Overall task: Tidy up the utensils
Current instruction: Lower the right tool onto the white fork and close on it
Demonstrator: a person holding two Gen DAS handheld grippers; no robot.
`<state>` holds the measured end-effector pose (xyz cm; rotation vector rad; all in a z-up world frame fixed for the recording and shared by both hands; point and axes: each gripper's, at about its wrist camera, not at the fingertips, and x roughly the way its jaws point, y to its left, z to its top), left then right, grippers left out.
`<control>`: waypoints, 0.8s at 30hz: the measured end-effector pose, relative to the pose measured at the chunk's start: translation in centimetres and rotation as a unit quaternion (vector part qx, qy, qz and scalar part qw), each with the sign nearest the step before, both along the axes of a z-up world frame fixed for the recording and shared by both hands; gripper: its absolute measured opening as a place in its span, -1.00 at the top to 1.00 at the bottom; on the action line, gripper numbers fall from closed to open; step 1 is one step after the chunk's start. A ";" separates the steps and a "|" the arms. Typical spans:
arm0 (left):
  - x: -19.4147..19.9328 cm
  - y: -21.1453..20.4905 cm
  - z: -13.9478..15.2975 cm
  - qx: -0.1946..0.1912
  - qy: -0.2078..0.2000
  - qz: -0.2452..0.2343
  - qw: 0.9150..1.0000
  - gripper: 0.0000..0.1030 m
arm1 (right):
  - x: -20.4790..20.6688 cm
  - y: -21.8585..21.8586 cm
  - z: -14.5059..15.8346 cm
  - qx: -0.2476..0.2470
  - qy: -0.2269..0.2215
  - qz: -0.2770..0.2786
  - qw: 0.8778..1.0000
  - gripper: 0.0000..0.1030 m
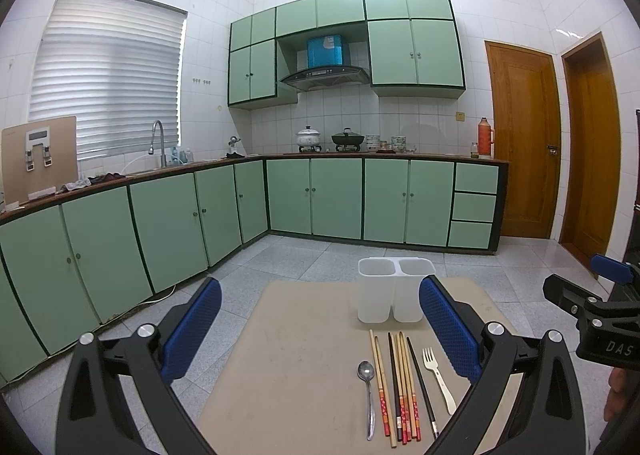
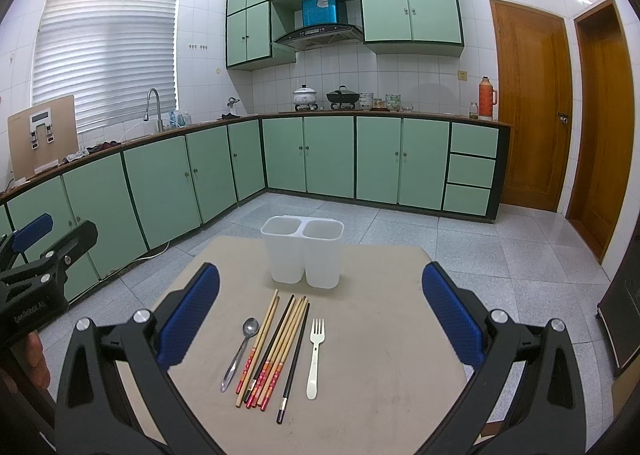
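A translucent white two-compartment holder [image 1: 394, 289] [image 2: 304, 253] stands upright at the far side of a small beige table [image 1: 288, 355] [image 2: 380, 355]. In front of it lie a metal spoon [image 1: 368, 391] [image 2: 240, 351], several wooden and black chopsticks [image 1: 400, 387] [image 2: 276, 347] and a cream fork [image 1: 438, 377] [image 2: 315, 355], side by side. My left gripper [image 1: 320, 331] hovers open above the table, left of the utensils. My right gripper [image 2: 320, 319] is open too, with the utensils between its blue pads [image 2: 452, 319]. Both hold nothing.
Green kitchen cabinets [image 1: 336, 195] [image 2: 328, 155] line the left and far walls, with a sink faucet [image 1: 158, 139], pots on a stove [image 2: 320, 97] and an orange thermos [image 2: 486, 97] on the counter. Two wooden doors [image 2: 528, 107] stand at right. Grey tiled floor [image 2: 460, 239] surrounds the table.
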<state>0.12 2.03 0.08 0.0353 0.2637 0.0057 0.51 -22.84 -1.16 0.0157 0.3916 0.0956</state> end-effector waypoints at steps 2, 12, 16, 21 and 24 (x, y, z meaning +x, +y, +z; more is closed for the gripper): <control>0.0 0.1 0.0 0.000 0.000 0.000 1.000 -0.88 | 0.0 0.0 0.0 0.000 0.000 0.000 1.000 -0.91; 0.1 0.4 -0.1 0.000 0.002 0.000 1.000 -0.88 | 0.0 0.0 -0.4 0.001 0.004 -0.001 1.000 -0.91; 0.5 0.3 -0.5 0.002 0.006 0.003 1.000 -0.88 | 0.1 0.0 -0.8 0.001 0.007 -0.002 1.000 -0.91; 2.6 1.4 -1.8 0.001 0.033 0.019 0.999 -0.88 | 1.3 -0.5 -1.9 0.004 0.025 -0.011 1.000 -0.91; 4.4 2.1 -3.0 0.001 0.061 0.027 0.998 -0.88 | 2.7 -1.0 -3.3 0.006 0.049 -0.022 0.999 -0.91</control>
